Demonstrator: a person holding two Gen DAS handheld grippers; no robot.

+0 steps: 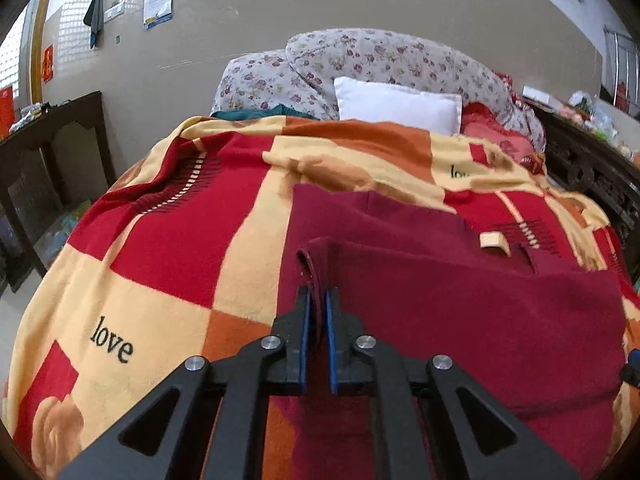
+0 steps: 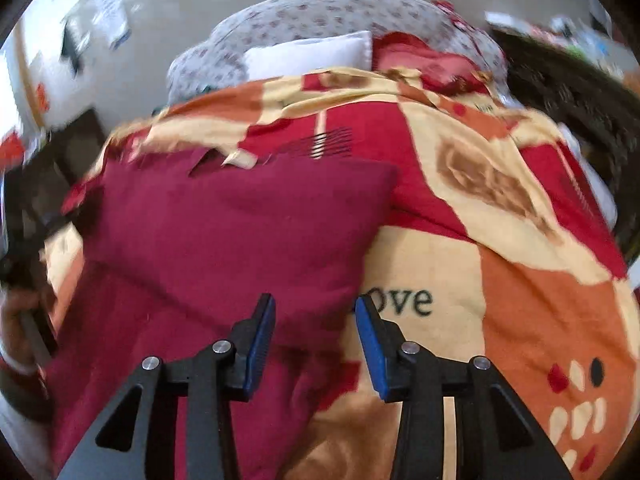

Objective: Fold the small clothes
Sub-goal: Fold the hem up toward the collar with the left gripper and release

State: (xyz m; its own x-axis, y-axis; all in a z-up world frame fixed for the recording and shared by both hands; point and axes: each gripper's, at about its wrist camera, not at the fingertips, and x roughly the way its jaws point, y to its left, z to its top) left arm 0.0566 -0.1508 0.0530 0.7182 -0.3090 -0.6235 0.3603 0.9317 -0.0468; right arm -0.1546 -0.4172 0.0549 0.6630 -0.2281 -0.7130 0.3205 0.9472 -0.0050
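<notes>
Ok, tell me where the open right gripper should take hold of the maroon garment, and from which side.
Probably the near right corner of the maroon garment, approached from its right edge. That edge lies free on the blanket, directly ahead of the open right gripper. The left gripper already pinches the opposite edge.

Left gripper: matte black angular linkage arms, four round silver pivot screws, blue ribbed pads lining both fingers.
Right gripper: same black frame, triangular cut-outs at five and seven o'clock, blue pads.
</notes>
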